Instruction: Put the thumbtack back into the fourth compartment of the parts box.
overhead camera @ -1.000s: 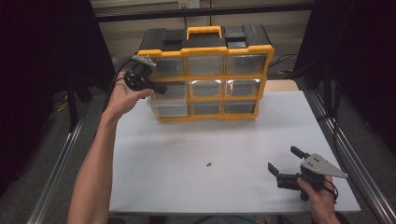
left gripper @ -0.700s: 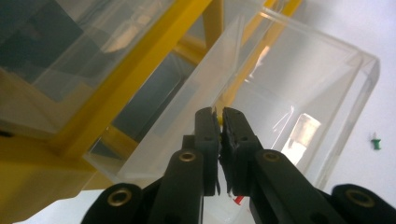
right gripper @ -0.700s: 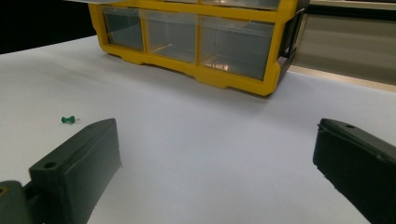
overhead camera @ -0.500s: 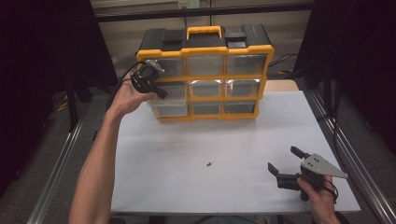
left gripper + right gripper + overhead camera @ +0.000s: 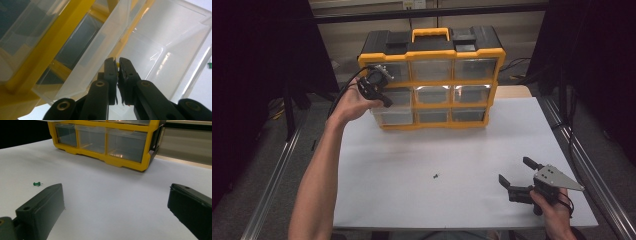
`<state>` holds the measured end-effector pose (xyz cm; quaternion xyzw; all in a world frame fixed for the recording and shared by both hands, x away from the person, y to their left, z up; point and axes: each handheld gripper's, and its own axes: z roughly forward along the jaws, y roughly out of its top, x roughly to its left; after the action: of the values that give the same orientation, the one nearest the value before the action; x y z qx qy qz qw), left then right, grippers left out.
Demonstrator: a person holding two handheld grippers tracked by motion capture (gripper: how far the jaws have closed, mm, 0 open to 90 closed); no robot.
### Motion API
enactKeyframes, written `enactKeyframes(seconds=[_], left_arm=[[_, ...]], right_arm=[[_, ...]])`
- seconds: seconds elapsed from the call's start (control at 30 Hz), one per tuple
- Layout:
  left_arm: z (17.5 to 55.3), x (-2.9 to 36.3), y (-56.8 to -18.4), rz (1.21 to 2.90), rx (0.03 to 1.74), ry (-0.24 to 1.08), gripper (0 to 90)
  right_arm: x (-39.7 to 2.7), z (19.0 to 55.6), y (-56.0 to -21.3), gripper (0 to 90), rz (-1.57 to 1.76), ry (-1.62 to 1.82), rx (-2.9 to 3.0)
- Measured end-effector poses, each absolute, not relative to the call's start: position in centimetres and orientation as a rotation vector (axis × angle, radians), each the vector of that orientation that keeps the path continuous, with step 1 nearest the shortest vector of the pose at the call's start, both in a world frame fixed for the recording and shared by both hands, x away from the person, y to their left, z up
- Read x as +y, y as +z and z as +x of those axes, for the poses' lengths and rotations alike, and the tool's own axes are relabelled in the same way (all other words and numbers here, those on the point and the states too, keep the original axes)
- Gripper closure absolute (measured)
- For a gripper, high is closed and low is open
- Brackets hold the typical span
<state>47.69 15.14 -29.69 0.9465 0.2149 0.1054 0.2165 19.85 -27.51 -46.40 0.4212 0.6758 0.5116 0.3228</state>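
Note:
A yellow and black drawer organizer (image 5: pixel 432 54) with clear drawers stands at the back of the white table (image 5: pixel 412 150). My left gripper (image 5: pixel 385 102) is held up at its left column, by the middle drawer. In the left gripper view the left gripper (image 5: pixel 117 61) has its jaws pressed together on a small yellow thing (image 5: pixel 116 64) over a clear drawer (image 5: pixel 160 42). My right gripper (image 5: pixel 514 170) rests open on the table at the front right, nothing between its fingers. A small green pushpin (image 5: pixel 435 176) lies on the table to its left, also seen as the pushpin (image 5: pixel 37 184).
In the right gripper view the organizer (image 5: pixel 117 161) stands some way ahead of the right gripper (image 5: pixel 115 192), with bare white table between. Metal rails (image 5: pixel 277 170) run along both sides of the table. A black cable trails from the left gripper.
The left hand has shifted a little right and down, closer against the organizer's left column. The right gripper and the green pushpin have not moved.

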Motion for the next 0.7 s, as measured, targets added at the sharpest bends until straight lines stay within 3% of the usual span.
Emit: enactKeyframes(seconds=[0.7], left_arm=[[47.81, 15.23, -30.02, 2.632, 0.635, 0.265, 80.1]], right_arm=[[-27.55, 19.85, -46.38, 0.7, 1.109, 1.342, 1.778]])
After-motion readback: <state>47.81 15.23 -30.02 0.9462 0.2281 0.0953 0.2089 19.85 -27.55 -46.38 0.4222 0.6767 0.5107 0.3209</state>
